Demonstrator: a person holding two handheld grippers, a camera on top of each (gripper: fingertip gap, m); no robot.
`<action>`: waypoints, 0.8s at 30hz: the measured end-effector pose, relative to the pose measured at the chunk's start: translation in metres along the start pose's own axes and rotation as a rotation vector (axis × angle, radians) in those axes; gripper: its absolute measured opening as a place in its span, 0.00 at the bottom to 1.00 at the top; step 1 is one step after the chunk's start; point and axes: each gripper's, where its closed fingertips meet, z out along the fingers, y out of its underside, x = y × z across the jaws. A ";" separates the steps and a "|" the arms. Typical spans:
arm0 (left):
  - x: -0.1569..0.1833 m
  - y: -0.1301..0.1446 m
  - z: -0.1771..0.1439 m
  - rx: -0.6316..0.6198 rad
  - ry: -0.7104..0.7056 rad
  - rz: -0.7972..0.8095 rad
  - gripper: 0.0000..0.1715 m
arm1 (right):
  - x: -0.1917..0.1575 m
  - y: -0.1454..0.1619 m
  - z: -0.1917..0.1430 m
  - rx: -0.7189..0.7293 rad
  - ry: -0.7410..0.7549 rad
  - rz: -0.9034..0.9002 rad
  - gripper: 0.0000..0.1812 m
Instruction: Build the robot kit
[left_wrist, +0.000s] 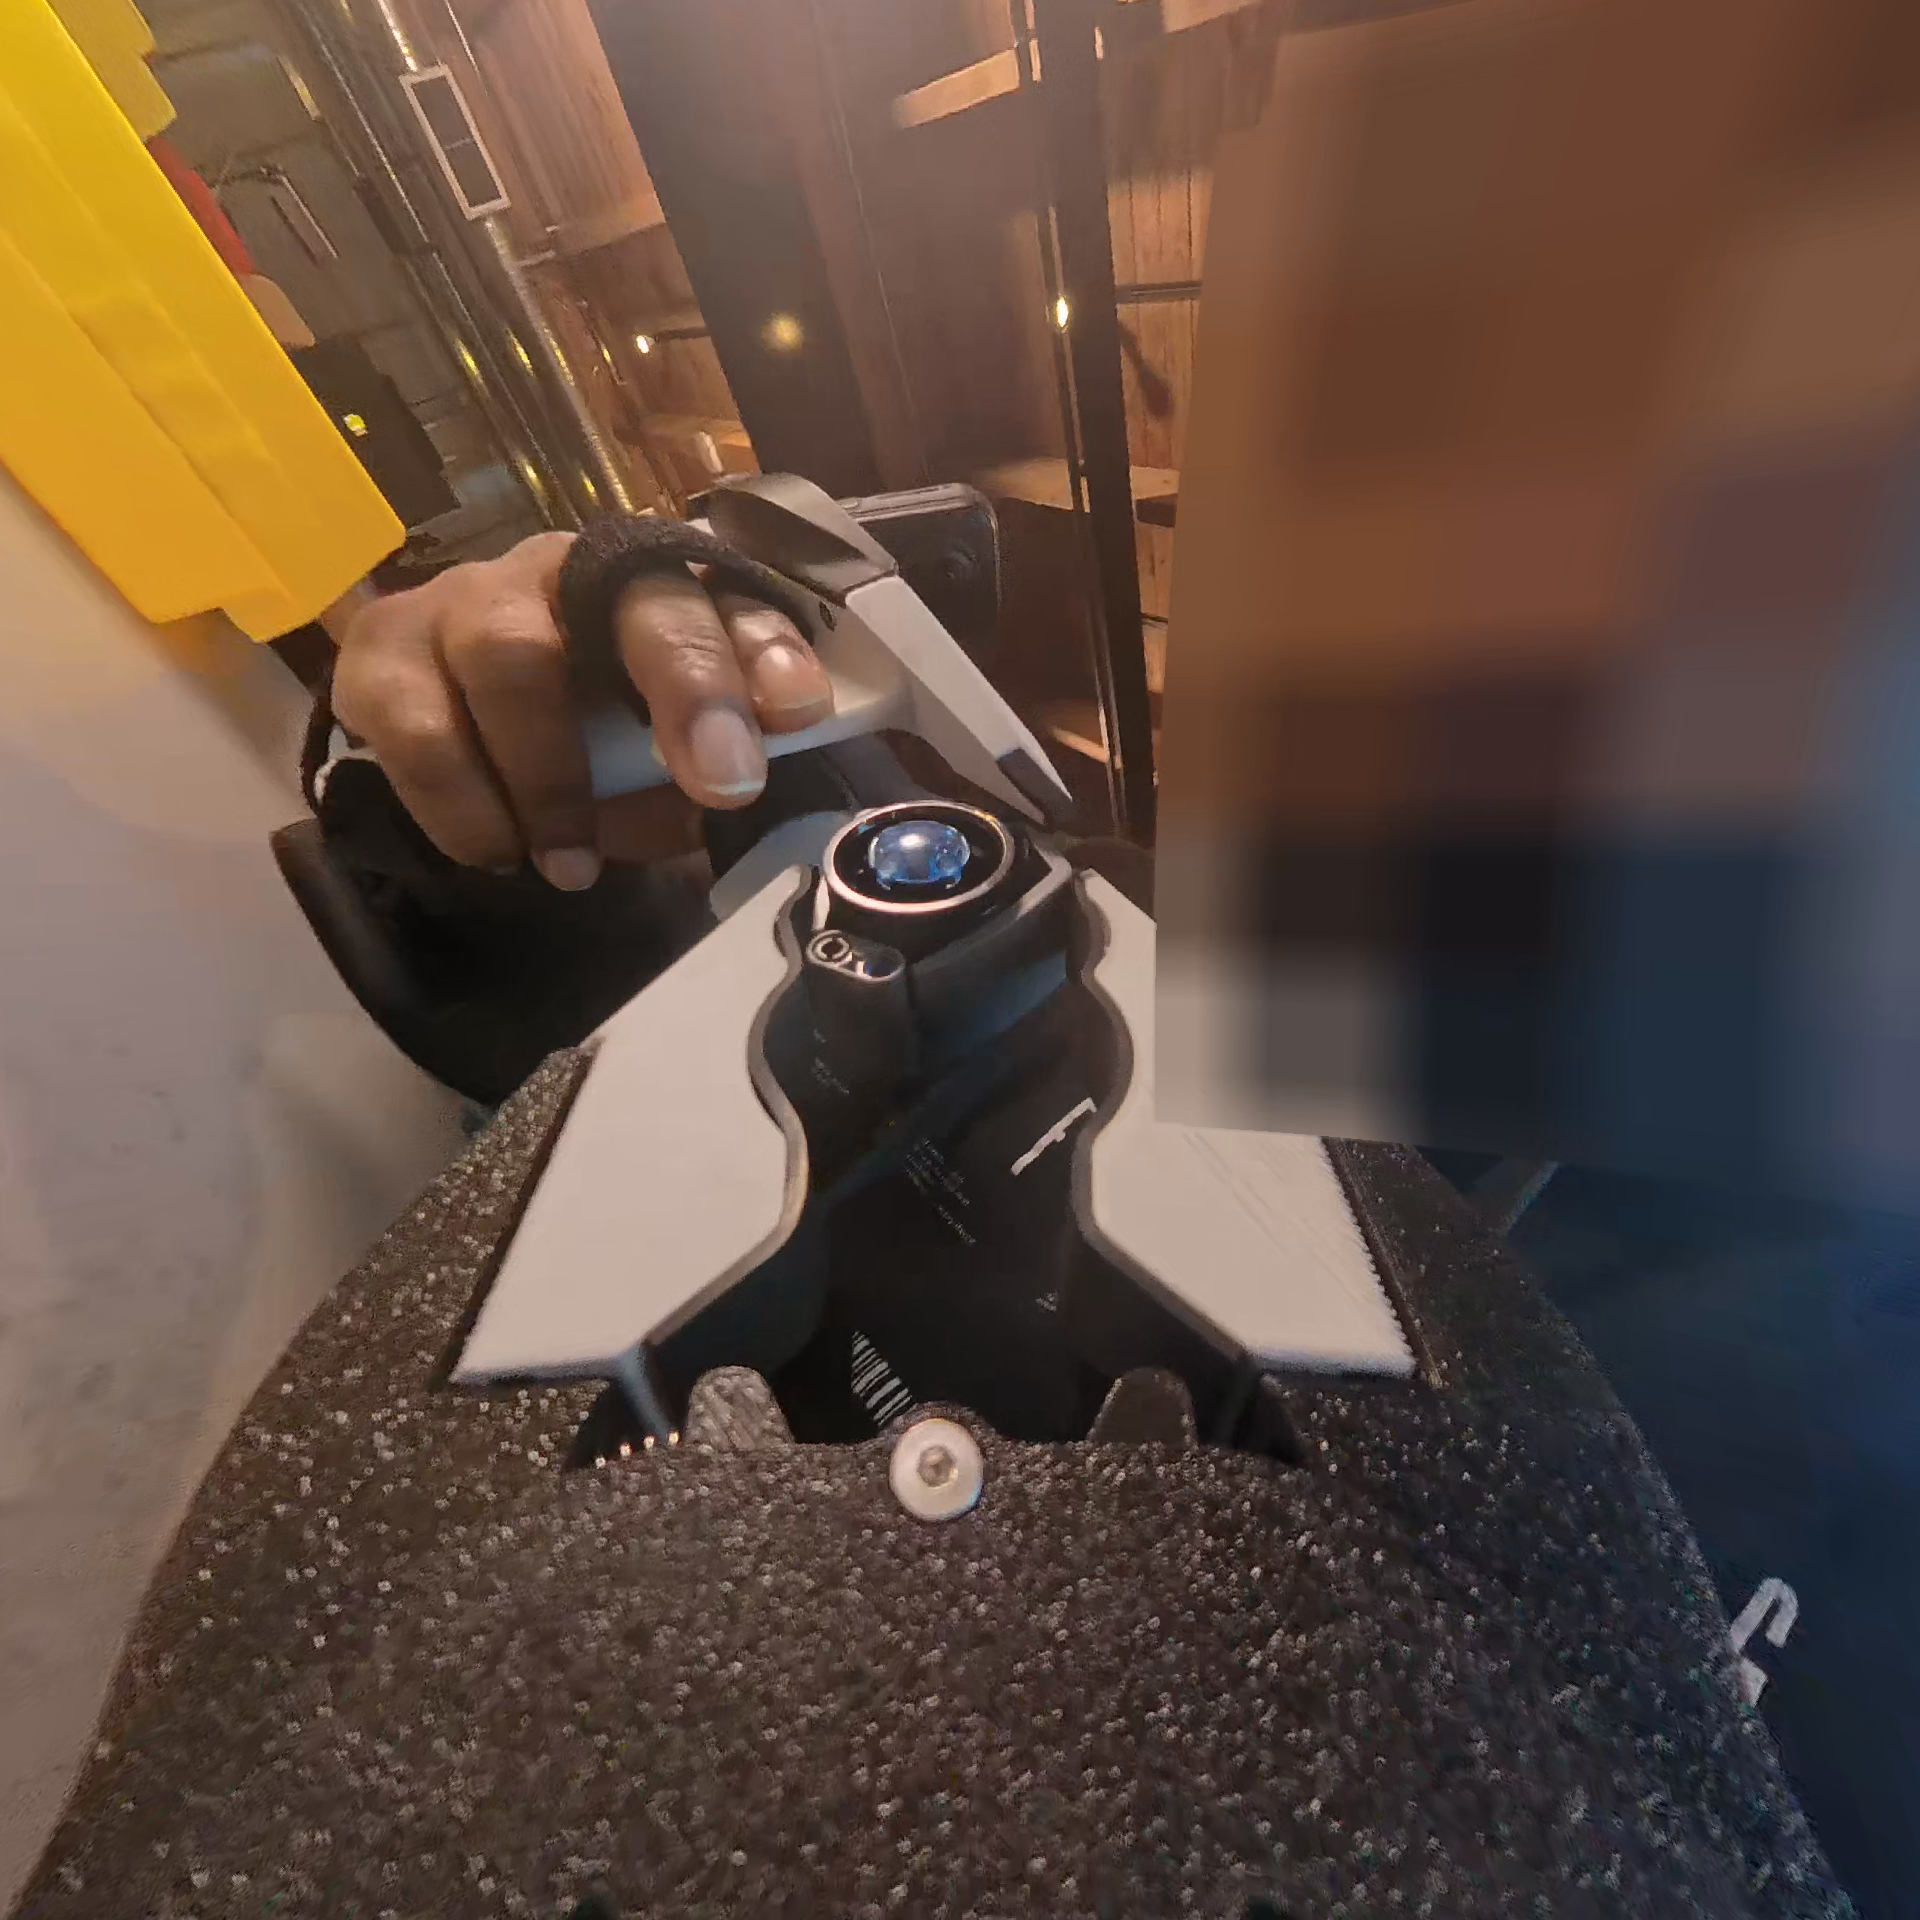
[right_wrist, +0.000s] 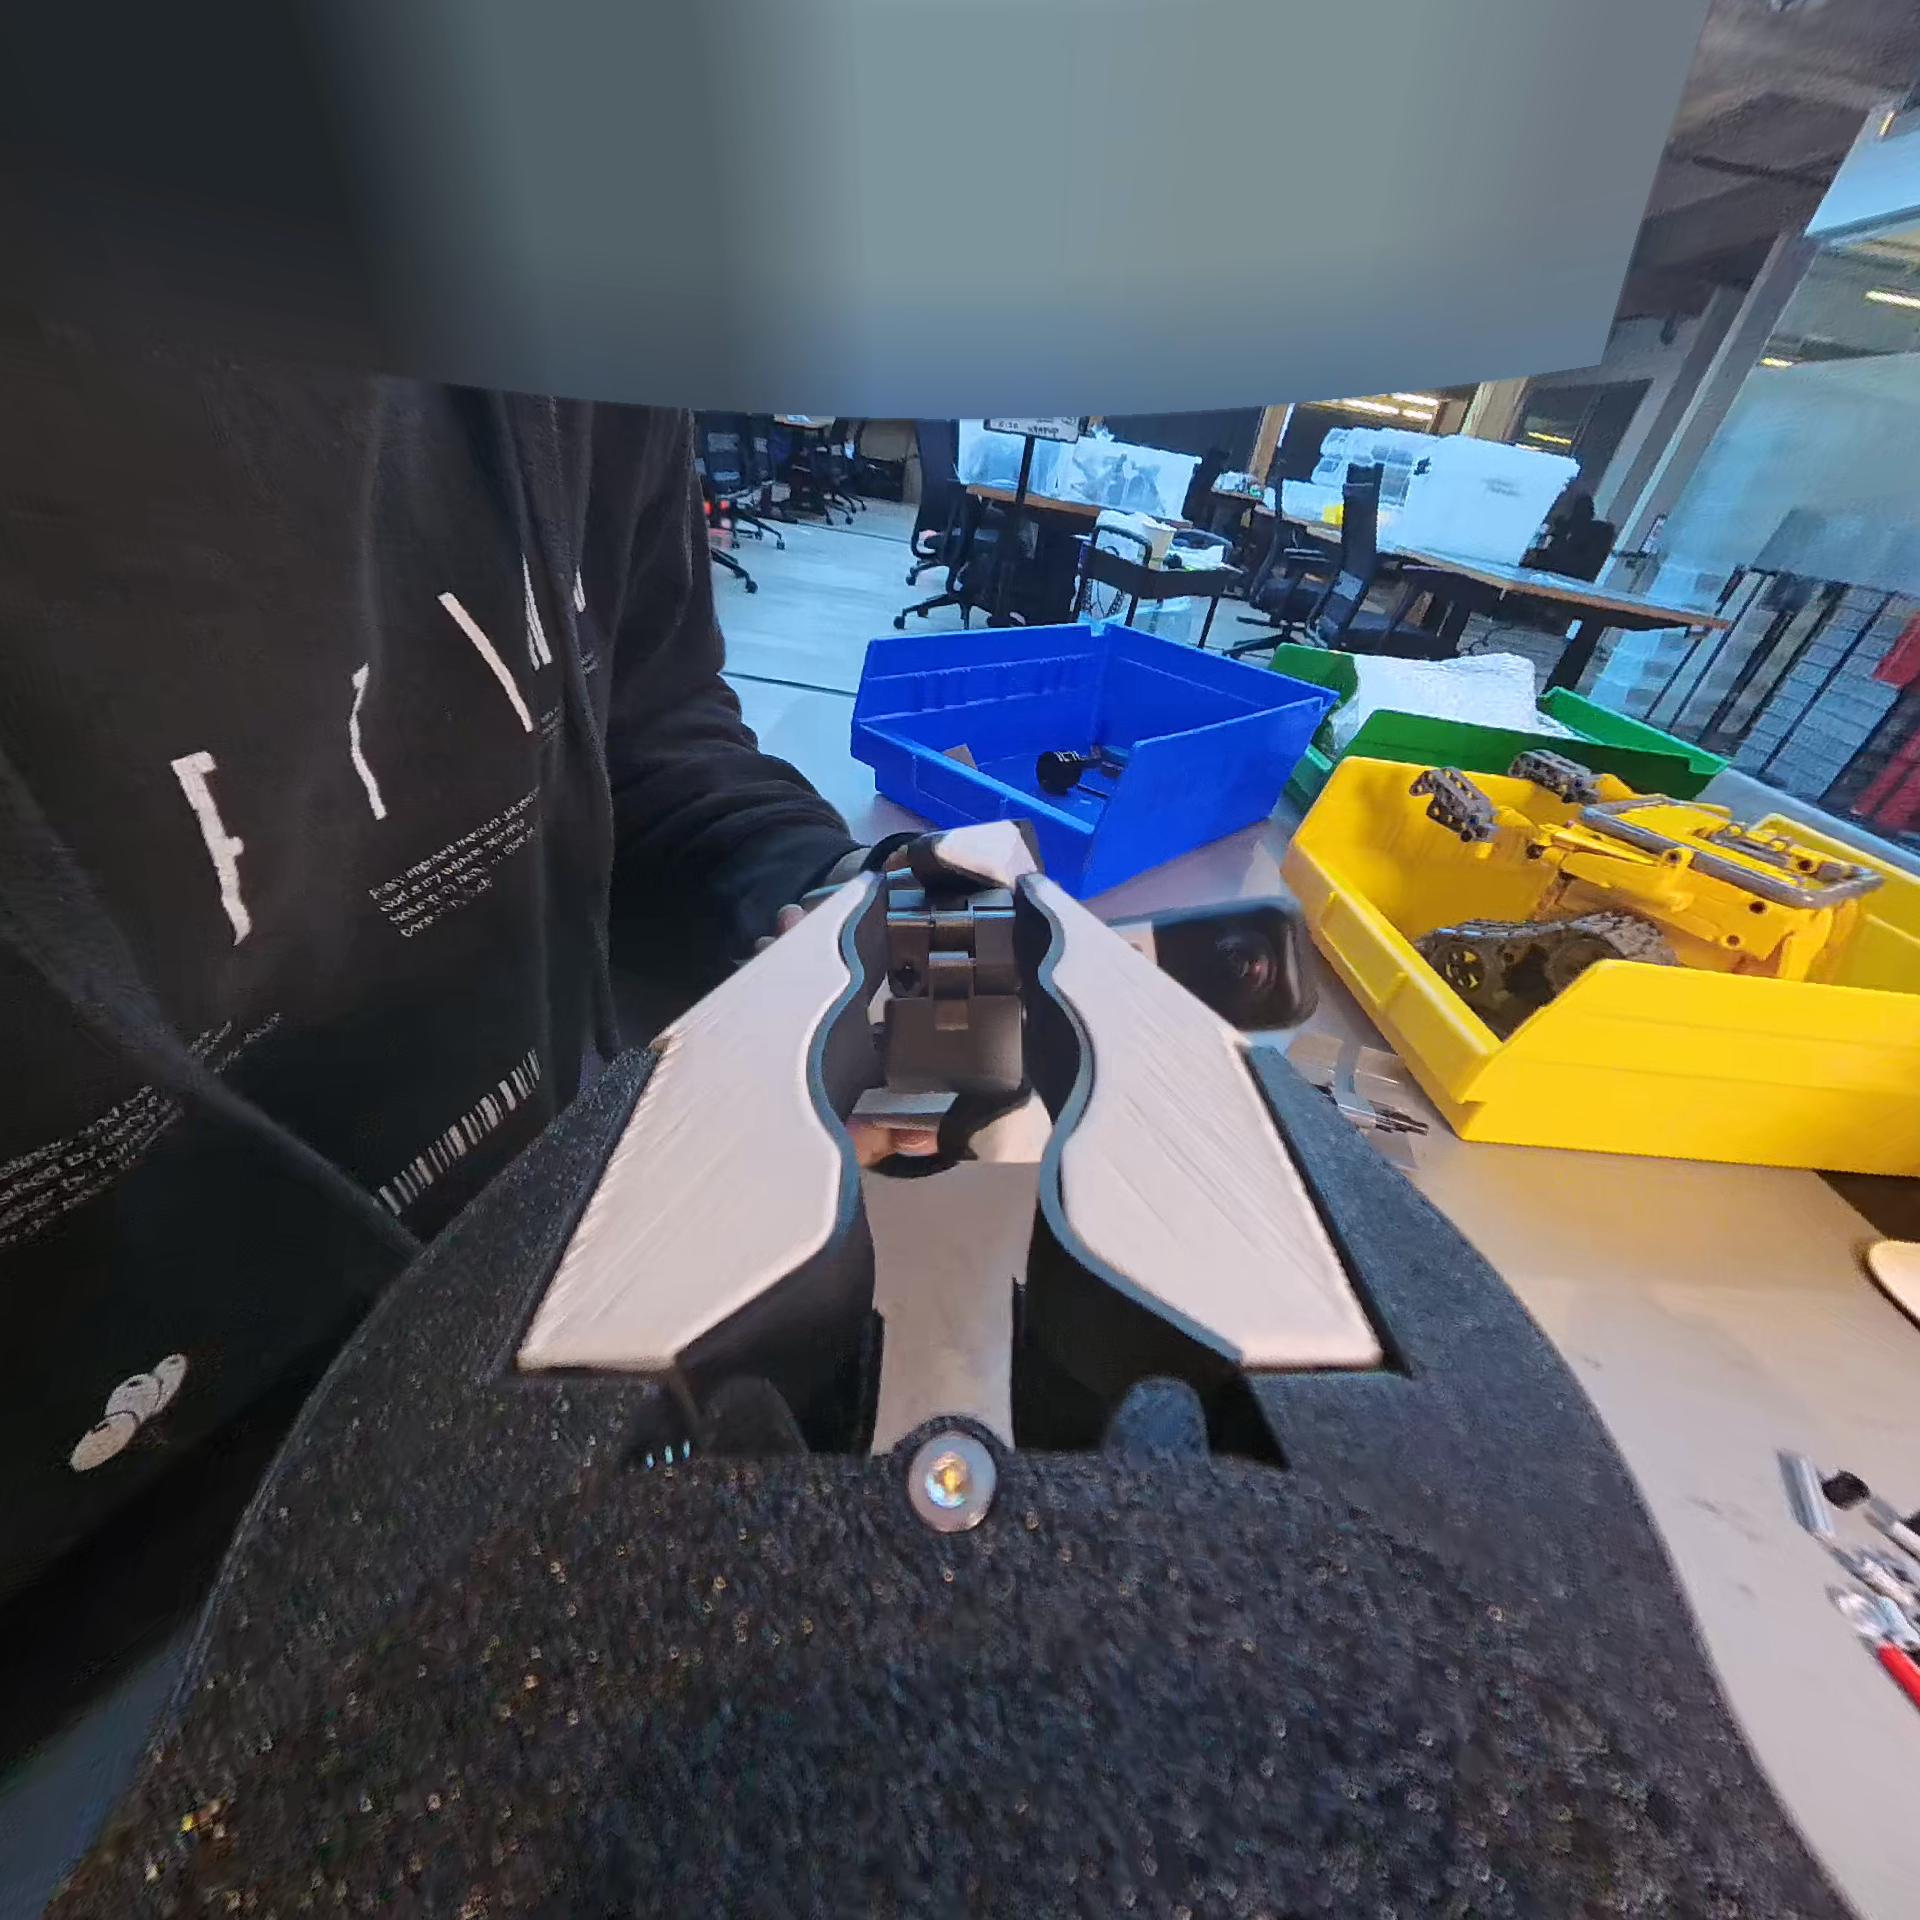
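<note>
In the left wrist view my left gripper (left_wrist: 935, 883) has its grey fingers (left_wrist: 644, 1195) closed around a small black camera (left_wrist: 914, 862) with a domed lens, which sits on a black mount. Just behind it a hand (left_wrist: 499, 707) holds the right gripper (left_wrist: 935, 665), whose tips reach the camera's back. In the right wrist view my right gripper (right_wrist: 948, 883) is shut on a black hinged mount (right_wrist: 951, 977) that fills the gap between its fingers (right_wrist: 717, 1174). A grey tip (right_wrist: 982, 847) of the other gripper shows beyond it.
On the grey table (right_wrist: 1558, 1351) stand a blue bin (right_wrist: 1091, 748), a green bin (right_wrist: 1496, 743) and a yellow bin (right_wrist: 1621, 1060) holding a yellow tracked toy vehicle (right_wrist: 1621, 883). Another camera (right_wrist: 1236, 966) lies by the yellow bin. Small parts (right_wrist: 1860, 1558) lie at the right. A person in a black hoodie (right_wrist: 312, 831) stands at the left.
</note>
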 end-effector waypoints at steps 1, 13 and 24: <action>-0.001 0.000 -0.001 -0.026 -0.029 0.038 0.29 | 0.001 0.000 0.001 0.005 0.000 0.010 0.13; -0.041 -0.035 -0.052 -0.419 -1.035 1.318 0.27 | 0.043 0.033 -0.022 -0.089 0.131 0.233 0.27; -0.049 -0.027 -0.044 -0.623 -1.175 1.713 0.27 | 0.035 0.058 0.005 -0.169 0.129 0.439 0.27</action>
